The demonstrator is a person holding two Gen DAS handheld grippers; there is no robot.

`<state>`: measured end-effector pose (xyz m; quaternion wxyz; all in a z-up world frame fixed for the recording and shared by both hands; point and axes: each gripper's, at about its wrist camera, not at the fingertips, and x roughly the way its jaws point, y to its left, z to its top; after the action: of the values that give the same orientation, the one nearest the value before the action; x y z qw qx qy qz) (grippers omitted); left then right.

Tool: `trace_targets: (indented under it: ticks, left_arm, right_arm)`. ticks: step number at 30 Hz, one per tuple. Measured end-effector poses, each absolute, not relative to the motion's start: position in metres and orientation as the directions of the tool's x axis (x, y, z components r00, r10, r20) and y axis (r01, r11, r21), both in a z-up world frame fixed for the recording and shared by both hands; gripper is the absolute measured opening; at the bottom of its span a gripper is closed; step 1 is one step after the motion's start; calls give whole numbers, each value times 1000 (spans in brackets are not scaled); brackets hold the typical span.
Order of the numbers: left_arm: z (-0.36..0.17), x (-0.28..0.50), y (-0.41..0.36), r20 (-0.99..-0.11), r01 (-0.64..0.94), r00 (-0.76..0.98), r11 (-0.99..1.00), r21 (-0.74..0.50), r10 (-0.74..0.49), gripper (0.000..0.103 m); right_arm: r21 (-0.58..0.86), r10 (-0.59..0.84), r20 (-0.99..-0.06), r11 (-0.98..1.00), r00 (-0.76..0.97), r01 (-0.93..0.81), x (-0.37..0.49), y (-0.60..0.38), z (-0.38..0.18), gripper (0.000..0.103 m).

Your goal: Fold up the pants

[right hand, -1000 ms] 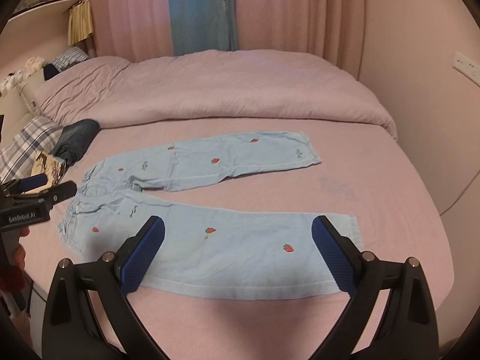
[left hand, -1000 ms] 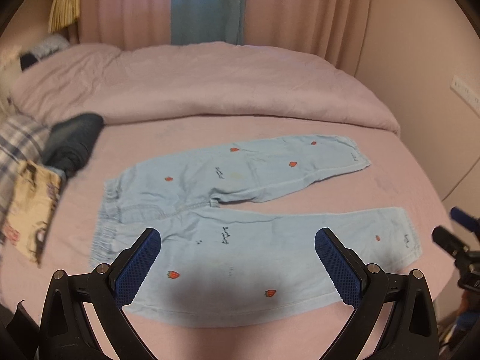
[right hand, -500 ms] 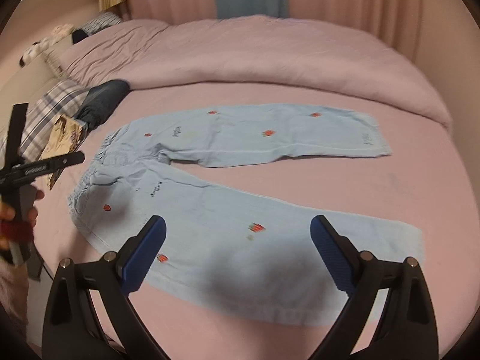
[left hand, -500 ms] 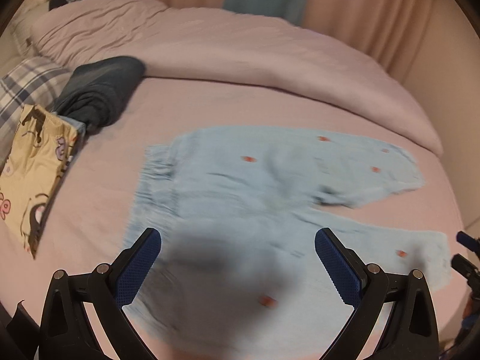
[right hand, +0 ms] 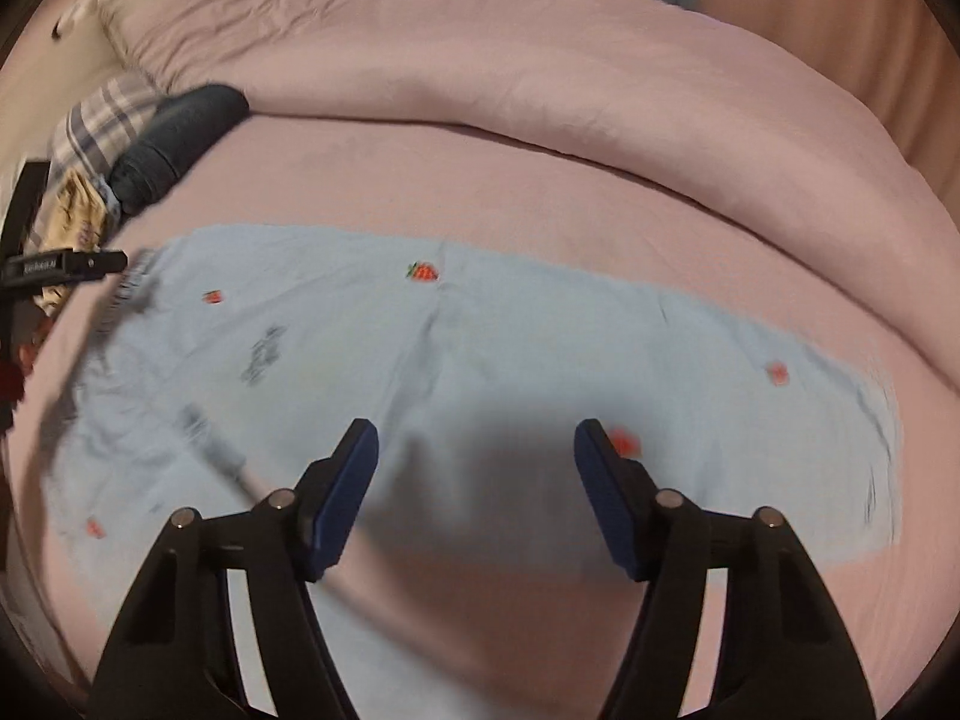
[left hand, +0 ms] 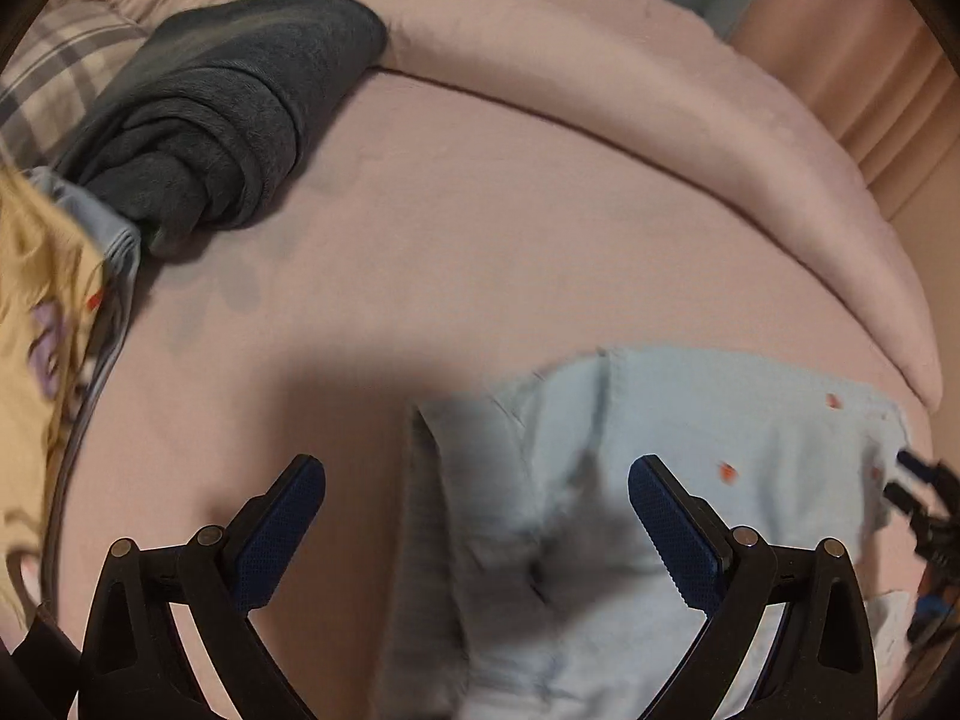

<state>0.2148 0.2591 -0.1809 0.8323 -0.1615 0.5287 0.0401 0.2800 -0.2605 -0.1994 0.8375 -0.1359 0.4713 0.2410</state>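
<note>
Light blue pants with small red strawberries (right hand: 480,360) lie flat on the pink bed. In the left wrist view their waistband end (left hand: 630,480) lies under my left gripper (left hand: 477,480), which is open and empty, low over the waistband edge. My right gripper (right hand: 476,438) is open and empty, low over the near edge of the far leg. The left gripper's tip (right hand: 66,264) shows at the left edge of the right wrist view, and the right gripper (left hand: 924,510) shows at the right edge of the left wrist view. Both views are blurred.
A dark folded garment (left hand: 228,114) and a plaid cloth (left hand: 54,60) lie at the bed's left, with a yellow printed item (left hand: 30,312) beside them. A bunched pink duvet (right hand: 480,60) lies across the back. Pink curtains (left hand: 870,48) hang behind.
Both grippers have dropped down and forward close to the pants. The left view swung left toward the waistband; the right moved over the far leg. Both stay open.
</note>
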Motion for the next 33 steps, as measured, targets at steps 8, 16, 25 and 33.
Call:
trace_targets:
  ticks: [8,16,25,33]
  left_arm:
    - [-193,223,258,-888,-84,395,953,-290,-235,93]
    - [-197,230,230,-900,54,392,981,-185,-191,77]
    - [-180,220,203,-867,37,471,986,-164,-162,45]
    - [-101,161,195,-726,157,665,983,-92,-174,43]
  right_arm:
    - [-84,275,-873,729,403,-679,352,-218,-208,68]
    - [-26,226,-948,645,224,-763,397,-193,-258,72]
    - [-197,140,-943,500,303,-843,343,-173,-245,5]
    - [-352,203,-809,584,551,-732,276,-205,-152,2]
